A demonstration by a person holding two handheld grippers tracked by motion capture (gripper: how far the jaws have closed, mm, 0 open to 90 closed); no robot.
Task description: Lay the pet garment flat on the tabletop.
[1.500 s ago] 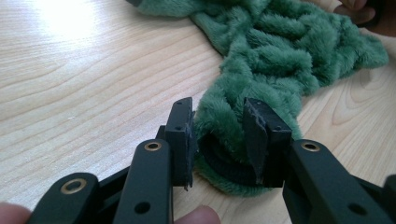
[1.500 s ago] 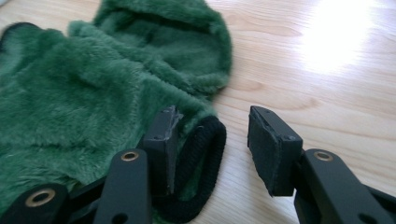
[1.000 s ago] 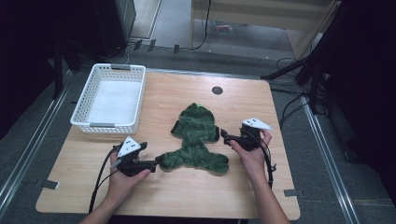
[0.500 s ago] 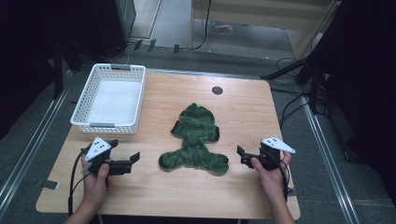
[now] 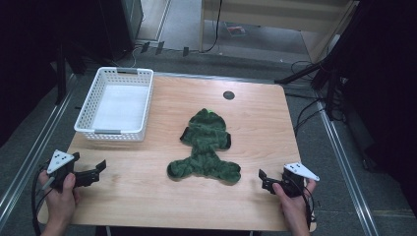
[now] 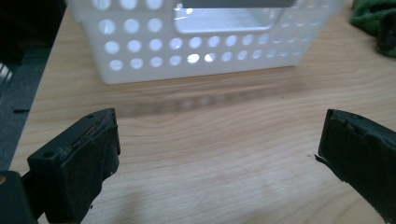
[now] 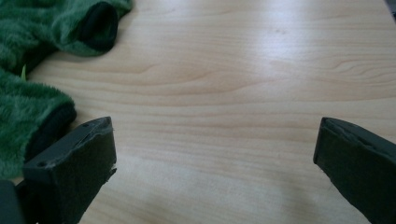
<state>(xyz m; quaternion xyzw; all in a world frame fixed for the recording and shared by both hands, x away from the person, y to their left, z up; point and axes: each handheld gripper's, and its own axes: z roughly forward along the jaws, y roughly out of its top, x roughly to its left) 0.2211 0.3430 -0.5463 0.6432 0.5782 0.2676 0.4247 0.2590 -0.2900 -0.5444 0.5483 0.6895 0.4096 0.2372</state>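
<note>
The left gripper (image 5: 93, 172) rested near the table's 8 o'clock corner, its jaws spread wide with only bare wood between them; they had just been opening, and nothing sat in the gap. The right gripper (image 5: 264, 180) lay low toward 5 o'clock, its jaws likewise wide and empty. Each was held in a hand (image 5: 61, 199) coming in from the near edge.

Between them, at the middle of the table, the green fleece garment (image 5: 205, 147) lay spread flat, its hood pointing to 12 o'clock and its two legs splayed toward 6. In the right gripper view, one dark-lined cuff (image 7: 99, 25) sat just beside the near jaw without touching it. Judging by how it lay, the spreading looked done and both tools had let go; whatever folding or putting away was meant remained undone, for the white basket (image 5: 84, 127) at 10 o'clock stood empty.

The table (image 5: 255, 108) was pale wood with a small dark round hole (image 5: 228, 95) near 12 o'clock. Beyond it the room was dim, with grey floor, trailing cables and dark stands at 2 o'clock.
</note>
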